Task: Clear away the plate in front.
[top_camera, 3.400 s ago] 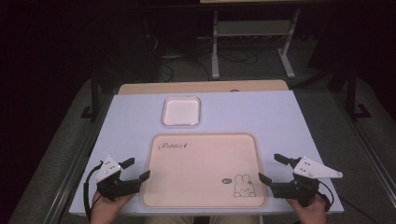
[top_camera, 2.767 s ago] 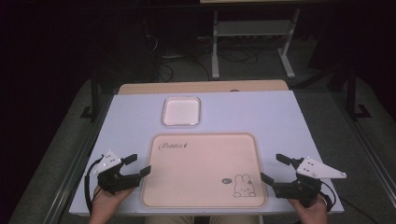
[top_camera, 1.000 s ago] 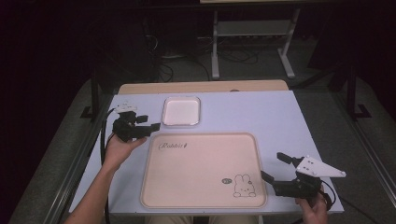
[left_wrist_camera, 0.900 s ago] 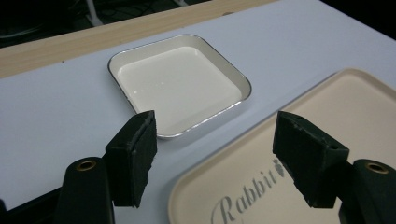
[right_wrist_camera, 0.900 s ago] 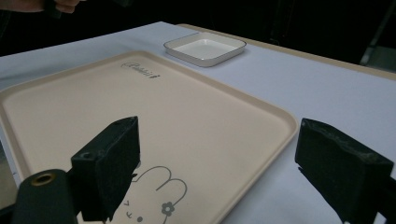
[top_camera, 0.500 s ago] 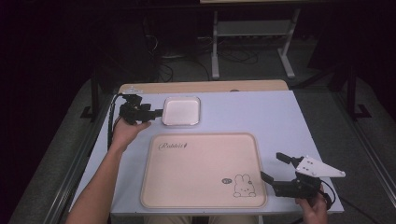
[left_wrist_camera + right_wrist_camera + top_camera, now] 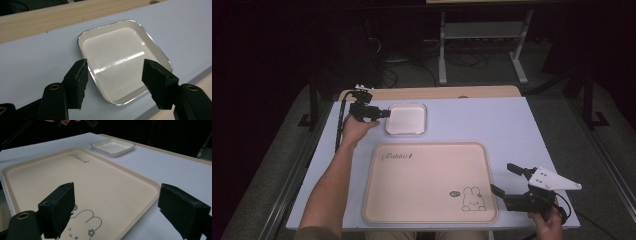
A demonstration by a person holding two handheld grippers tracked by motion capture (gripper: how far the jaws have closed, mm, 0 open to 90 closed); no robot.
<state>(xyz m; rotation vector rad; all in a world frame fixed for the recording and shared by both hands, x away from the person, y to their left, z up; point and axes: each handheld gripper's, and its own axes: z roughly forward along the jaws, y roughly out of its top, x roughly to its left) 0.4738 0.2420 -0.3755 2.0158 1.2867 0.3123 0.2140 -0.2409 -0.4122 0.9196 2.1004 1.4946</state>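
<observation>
Fingers of the left gripper stand spread, one just outside the near rim of the small white dish, the other over its shallow inside, so the rim lies between them and nothing is pinched yet. A close from here could go wrong: the low, glossy rim gives little to bite on, and the dish may slide on the smooth table or tip up. The right gripper also stands spread and empty, its fingers by the near corner of the big beige tray, the rabbit drawing between them. Compared with the earliest frame, the left gripper has left the tray's near left corner and reached forward to the dish; the right gripper, dish and tray have hardly moved.
</observation>
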